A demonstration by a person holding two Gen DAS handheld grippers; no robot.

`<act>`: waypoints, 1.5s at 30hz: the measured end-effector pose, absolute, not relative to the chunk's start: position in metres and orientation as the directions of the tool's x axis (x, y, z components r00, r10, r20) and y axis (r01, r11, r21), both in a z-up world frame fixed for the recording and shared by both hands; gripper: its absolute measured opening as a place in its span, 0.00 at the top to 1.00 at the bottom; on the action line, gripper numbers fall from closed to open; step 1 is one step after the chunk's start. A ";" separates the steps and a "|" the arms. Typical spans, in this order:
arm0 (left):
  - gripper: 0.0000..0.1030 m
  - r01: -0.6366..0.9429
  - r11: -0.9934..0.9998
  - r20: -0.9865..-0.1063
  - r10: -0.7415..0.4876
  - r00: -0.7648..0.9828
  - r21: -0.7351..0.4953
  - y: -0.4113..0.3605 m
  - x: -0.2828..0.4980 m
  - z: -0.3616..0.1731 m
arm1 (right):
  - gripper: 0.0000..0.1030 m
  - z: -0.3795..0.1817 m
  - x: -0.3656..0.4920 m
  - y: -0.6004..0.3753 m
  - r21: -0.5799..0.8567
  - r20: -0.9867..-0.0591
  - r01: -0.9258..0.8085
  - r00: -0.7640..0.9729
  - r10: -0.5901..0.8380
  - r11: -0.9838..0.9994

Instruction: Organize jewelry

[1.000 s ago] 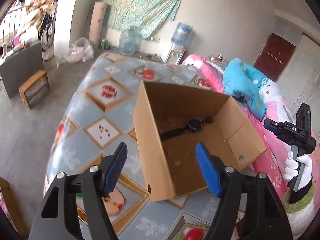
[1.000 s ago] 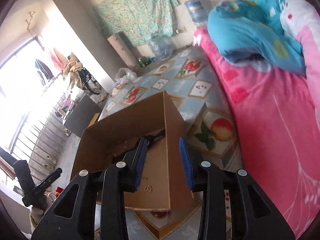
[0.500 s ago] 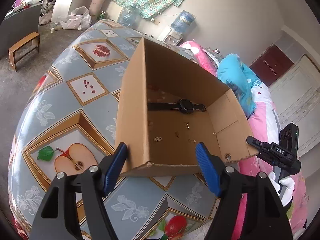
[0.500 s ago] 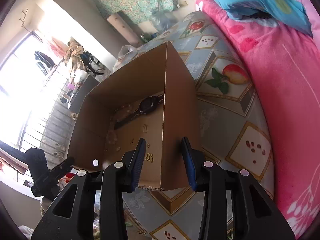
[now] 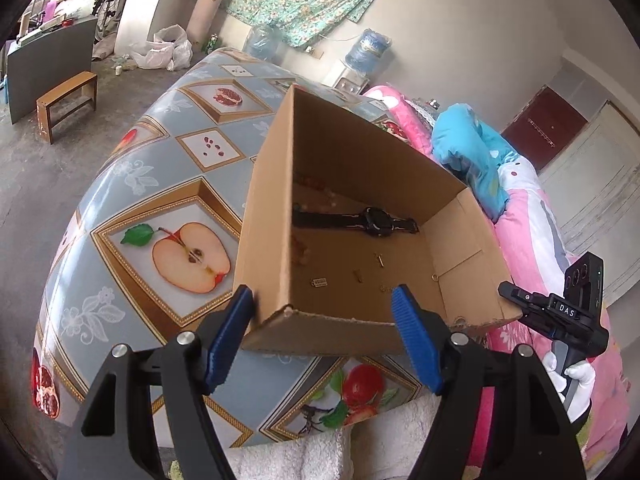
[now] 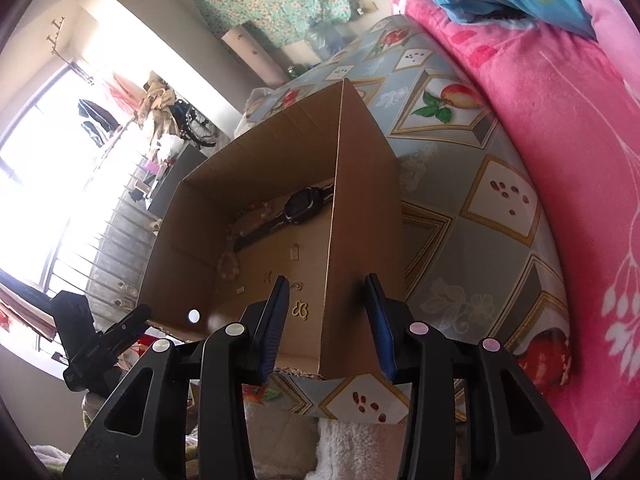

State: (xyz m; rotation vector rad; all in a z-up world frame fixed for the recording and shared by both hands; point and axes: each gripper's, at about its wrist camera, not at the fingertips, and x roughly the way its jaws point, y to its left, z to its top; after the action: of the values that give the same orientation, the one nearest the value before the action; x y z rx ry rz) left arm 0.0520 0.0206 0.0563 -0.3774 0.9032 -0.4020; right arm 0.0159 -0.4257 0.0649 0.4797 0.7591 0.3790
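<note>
**Both grippers closing in on the open box of jewelry**

Fruit-patterned cloth covers the worktop (image 5: 132, 184), with a pink bed (image 6: 560, 160) along one side and a cardboard box (image 5: 264, 248) standing open on the cloth. Inside, on the box floor, lie a black watch (image 5: 374, 220), a beaded bracelet (image 6: 229, 265) against one wall, and several small gold pieces, among them a butterfly-shaped charm (image 6: 300, 309).

The left gripper (image 5: 322, 340) hangs in front of the box's near corner with its fingers wide apart and nothing between them. The right gripper (image 6: 327, 326) straddles the box's side wall; its fingers have just been opening, and they stand clear of the cardboard on either side, gripping nothing.

The step in hand looks like a reach into the box for one piece. To do it well, I would lift the right gripper over the wall rather than push through it, and steady the box with the left so it does not slide on the cloth.

The watch lies flat, strap stretched out straight, its long axis running across the box floor roughly parallel to the far wall, dial facing up. A grip across the strap, not along it, should suit best.
</note>
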 end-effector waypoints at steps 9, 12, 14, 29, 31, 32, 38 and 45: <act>0.18 0.094 0.966 -0.646 -0.232 0.727 -0.242 0.019 0.002 0.086 | 0.42 0.081 -0.044 -0.420 0.344 -0.491 -0.024 0.847 0.202 0.939; 0.05 0.071 0.980 -0.625 -0.173 0.761 -0.185 0.016 -0.012 0.094 | 0.32 0.083 -0.070 -0.407 0.243 -0.421 0.020 0.903 0.086 0.970; 0.05 0.050 0.987 -0.607 -0.133 0.783 -0.151 0.013 -0.019 0.098 | 0.23 0.082 -0.087 -0.392 0.165 -0.355 0.043 0.935 0.019 0.985; 0.05 0.069 0.990 -0.662 -0.136 0.738 -0.126 -0.021 -0.020 0.072 | 0.08 0.047 -0.064 -0.315 0.126 -0.449 -0.146 0.874 0.187 0.981; 0.05 0.058 0.991 -0.668 -0.126 0.734 -0.124 -0.020 -0.018 0.068 | 0.08 0.045 -0.055 -0.315 0.148 -0.474 -0.140 0.859 0.195 0.979; 0.05 0.058 0.991 -0.666 -0.122 0.736 -0.118 -0.019 -0.017 0.068 | 0.08 0.046 -0.050 -0.318 0.163 -0.483 -0.127 0.854 0.191 0.978; 0.05 0.078 0.993 -0.651 -0.115 0.750 -0.086 -0.027 -0.018 0.071 | 0.07 0.062 -0.039 -0.340 0.293 -0.483 -0.082 0.847 0.221 0.953; 0.05 0.150 0.987 -0.657 -0.153 0.738 -0.062 -0.046 -0.017 0.071 | 0.07 0.055 -0.047 -0.333 0.264 -0.518 -0.076 0.830 0.208 0.962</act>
State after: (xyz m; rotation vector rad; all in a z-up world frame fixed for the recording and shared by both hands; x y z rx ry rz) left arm -0.0168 -0.0462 0.0711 -0.0055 0.7217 -0.1663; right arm -0.0468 -0.3332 0.0555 0.2378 0.5736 0.1518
